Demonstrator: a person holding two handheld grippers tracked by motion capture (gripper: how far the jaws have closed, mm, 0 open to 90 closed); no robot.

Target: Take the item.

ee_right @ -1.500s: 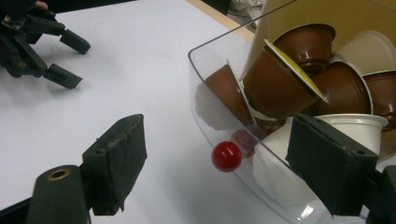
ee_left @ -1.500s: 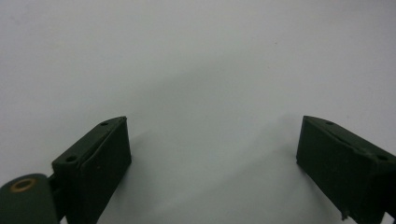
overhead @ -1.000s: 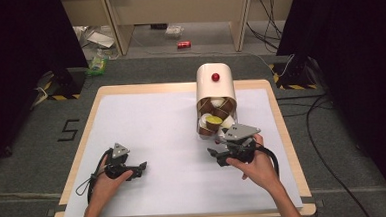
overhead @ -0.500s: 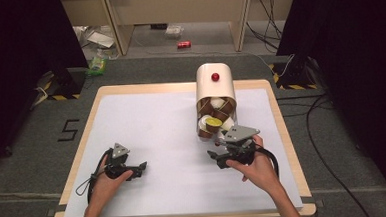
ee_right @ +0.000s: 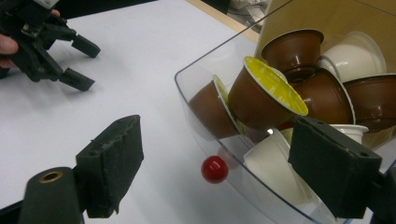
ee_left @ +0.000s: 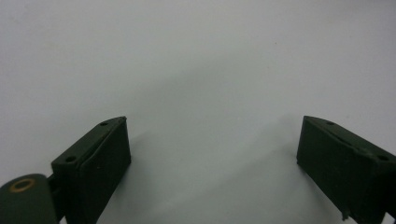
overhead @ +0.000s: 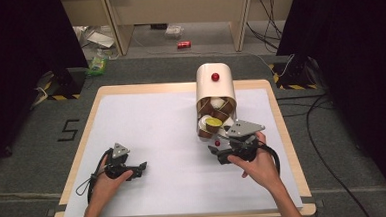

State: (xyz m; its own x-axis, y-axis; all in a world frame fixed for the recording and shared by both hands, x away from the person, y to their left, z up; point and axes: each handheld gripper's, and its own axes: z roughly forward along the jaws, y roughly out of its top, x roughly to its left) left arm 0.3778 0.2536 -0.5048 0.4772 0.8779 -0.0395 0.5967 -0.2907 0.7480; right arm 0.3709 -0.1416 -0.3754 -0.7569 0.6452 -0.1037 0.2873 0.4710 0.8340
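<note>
A cream and brown capsule dispenser [overhead: 215, 90] with a red knob [overhead: 215, 77] on top stands at the back right of the white table [overhead: 156, 120]. Its clear front bin [ee_right: 201, 88] holds several coffee pods, among them a brown pod with a yellow lid [ee_right: 261, 98] and a white pod [ee_right: 268, 163]. A small red knob [ee_right: 215, 169] sits on the bin's front wall. My right gripper [overhead: 216, 153] [ee_right: 219, 140] is open, and its jaws straddle that knob and the bin's front. My left gripper [overhead: 141, 169] [ee_left: 212, 149] [ee_right: 84, 63] is open on the bare table at the front left.
The table's wooden edge [overhead: 282, 134] runs close to the right of the right hand. Cables [overhead: 327, 131] lie on the floor to the right. A red can [overhead: 183, 45] and other litter lie on the floor behind the table.
The right gripper has shifted slightly at the front of the dispenser bin. The left gripper has stayed where it was.
</note>
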